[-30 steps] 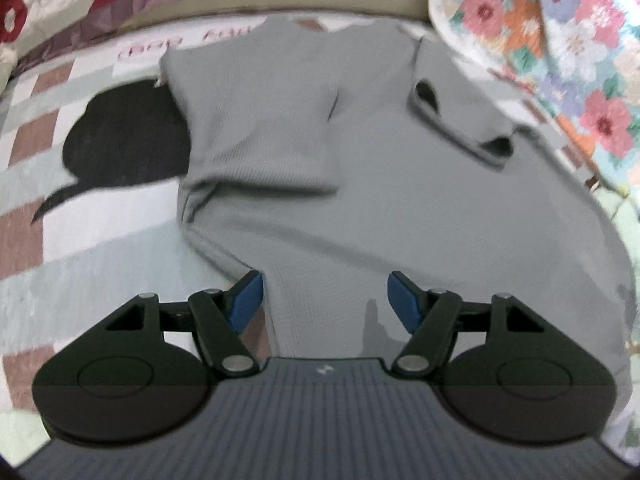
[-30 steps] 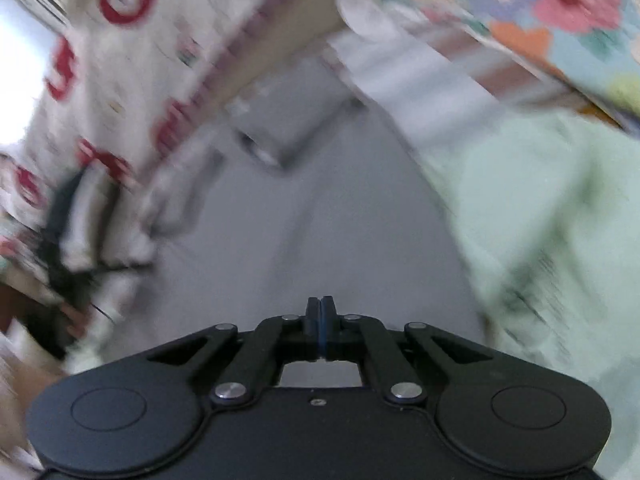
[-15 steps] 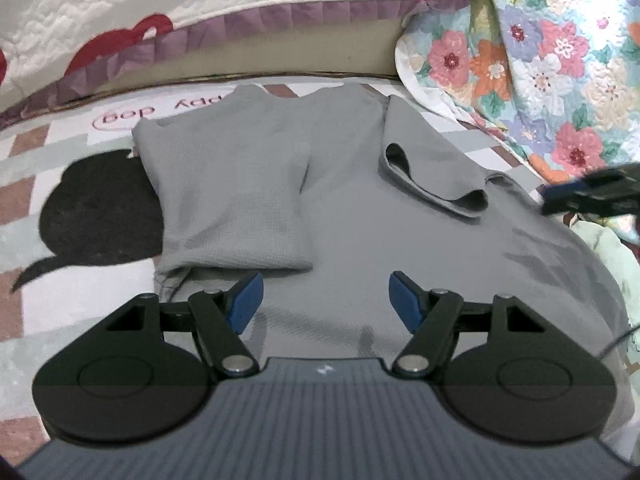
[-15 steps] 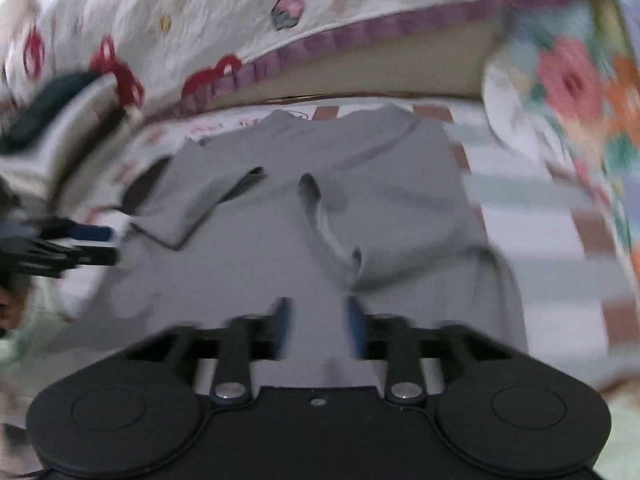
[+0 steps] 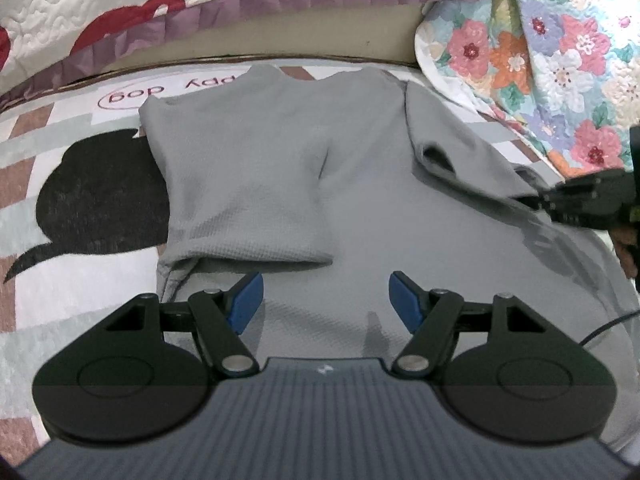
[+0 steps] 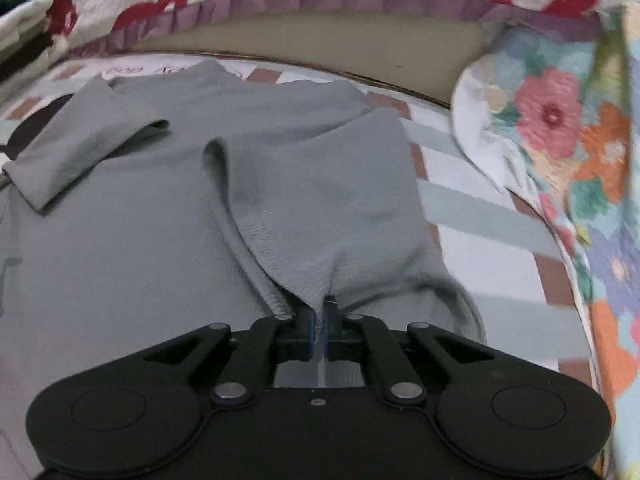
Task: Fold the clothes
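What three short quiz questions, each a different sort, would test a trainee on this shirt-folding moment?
1. True or false: the left gripper is clamped on the grey shirt.
2. Multiple choice: the right gripper has its jaws A) wide apart over bare bedding, B) closed on grey fabric of the shirt, C) closed on the floral quilt.
3. Fill in: the sleeve on the left of the left wrist view lies folded ___ the shirt's body.

Key: 1 false, its jaws stand open above the cloth; 2 B, they have just been closing, with fabric between them; 3 over.
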The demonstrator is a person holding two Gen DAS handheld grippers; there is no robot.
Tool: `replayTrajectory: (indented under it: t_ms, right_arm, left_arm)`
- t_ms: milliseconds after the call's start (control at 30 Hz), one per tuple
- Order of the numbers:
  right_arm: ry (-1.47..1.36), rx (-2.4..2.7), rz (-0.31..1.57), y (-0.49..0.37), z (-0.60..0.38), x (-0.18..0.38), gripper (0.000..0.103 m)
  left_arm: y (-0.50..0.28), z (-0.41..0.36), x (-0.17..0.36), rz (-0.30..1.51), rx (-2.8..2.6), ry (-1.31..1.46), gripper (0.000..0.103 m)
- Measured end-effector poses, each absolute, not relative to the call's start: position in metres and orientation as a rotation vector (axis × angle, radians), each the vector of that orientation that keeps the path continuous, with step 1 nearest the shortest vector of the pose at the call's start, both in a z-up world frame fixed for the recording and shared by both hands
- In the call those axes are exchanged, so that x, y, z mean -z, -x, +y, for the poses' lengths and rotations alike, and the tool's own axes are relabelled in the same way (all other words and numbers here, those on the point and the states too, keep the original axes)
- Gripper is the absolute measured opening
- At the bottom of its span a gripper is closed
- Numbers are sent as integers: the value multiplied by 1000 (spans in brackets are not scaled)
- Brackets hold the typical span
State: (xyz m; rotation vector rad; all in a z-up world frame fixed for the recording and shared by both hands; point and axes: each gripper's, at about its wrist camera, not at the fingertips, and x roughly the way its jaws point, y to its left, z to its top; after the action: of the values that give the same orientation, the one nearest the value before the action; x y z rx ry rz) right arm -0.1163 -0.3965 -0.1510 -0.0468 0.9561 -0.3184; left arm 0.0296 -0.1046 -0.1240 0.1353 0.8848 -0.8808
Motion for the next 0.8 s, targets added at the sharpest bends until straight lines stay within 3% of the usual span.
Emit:
replayTrajectory:
  t_ms: [267, 333, 433, 533, 800]
  right_arm:
    - [31, 296, 1045, 116, -392, 156, 13]
    - [-147, 193, 1045, 118, -404, 142, 27]
    - [-426, 26, 923, 121, -425, 113, 34]
    - [-490, 6, 815, 104, -446, 96, 45]
    - [-220, 210, 903, -6, -487, 103, 45]
  left_arm:
    - [-29, -107, 126, 885, 873, -157, 69]
    - [-29, -103, 125, 880, 865, -144, 69]
    - [-36, -96, 123, 865, 850, -112, 69]
    - [-51, -89, 123, 857, 807, -74, 69]
    - [-132, -74, 118, 831, 697, -20, 69]
